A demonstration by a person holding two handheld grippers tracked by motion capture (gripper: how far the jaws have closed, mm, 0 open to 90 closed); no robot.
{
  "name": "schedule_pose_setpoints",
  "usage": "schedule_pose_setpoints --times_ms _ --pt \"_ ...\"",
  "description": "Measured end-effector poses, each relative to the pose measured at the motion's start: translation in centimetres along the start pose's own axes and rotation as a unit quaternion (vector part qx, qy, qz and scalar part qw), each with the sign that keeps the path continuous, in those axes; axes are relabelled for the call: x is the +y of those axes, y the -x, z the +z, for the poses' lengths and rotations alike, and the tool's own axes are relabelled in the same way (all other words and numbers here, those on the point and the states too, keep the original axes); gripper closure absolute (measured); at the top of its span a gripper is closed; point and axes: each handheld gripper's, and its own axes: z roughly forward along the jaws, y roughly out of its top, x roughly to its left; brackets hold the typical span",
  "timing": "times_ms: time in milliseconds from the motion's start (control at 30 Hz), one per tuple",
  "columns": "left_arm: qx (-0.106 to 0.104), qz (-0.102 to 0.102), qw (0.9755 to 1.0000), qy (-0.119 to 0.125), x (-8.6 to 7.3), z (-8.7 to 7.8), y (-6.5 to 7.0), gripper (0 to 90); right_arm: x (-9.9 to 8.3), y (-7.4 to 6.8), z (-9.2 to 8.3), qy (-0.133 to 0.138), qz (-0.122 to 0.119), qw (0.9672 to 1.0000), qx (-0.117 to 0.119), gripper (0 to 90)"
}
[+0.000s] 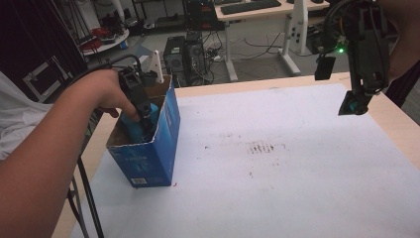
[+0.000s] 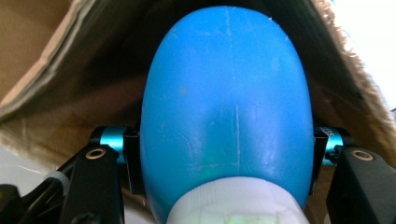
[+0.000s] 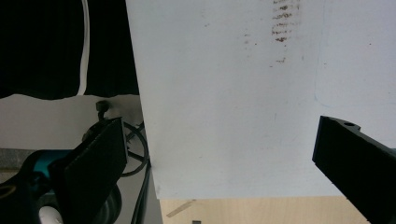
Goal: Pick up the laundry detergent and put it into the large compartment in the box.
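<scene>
Your left gripper (image 1: 141, 116) is pinching the blue bottle (image 2: 226, 102) down inside the open blue carton (image 1: 166, 144), so only release and withdrawal seem left, while your right gripper (image 1: 357, 101) hangs spread and empty, well apart from the carton.

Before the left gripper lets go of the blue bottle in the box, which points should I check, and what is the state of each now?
1. Left gripper clamps the blue bottle on both sides: ok.
2. Bottle is inside the blue cardboard box: ok.
3. Bottle rests on the box floor: cannot tell, the floor is hidden.
4. Box stands upright on the white sheet: ok.
5. Right gripper is open, holds nothing, and is far from the box: ok.
</scene>
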Motion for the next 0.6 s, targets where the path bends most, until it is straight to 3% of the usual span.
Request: schedule_pose_setpoints --times_ms 67,200,333,600 --pt "0.005 0.021 0.9998 -0.002 0.03 0.44 0.01 38.4 0.00 0.06 0.04 0.000 -0.002 1.0000 0.001 2.3" --pt "0.002 0.024 0.9997 0.010 -0.10 0.76 -0.05 38.4 -0.01 0.15 0.17 0.000 0.000 1.0000 0.001 2.3" --pt "0.004 0.039 0.9992 0.002 -0.19 0.73 -0.07 38.5 0.11 0.29 0.22 0.000 -0.001 1.0000 0.000 2.3" --pt "0.005 0.040 0.9991 0.009 -0.20 0.94 0.12 38.5 0.35 0.24 0.22 0.000 -0.002 1.0000 0.001 2.4"
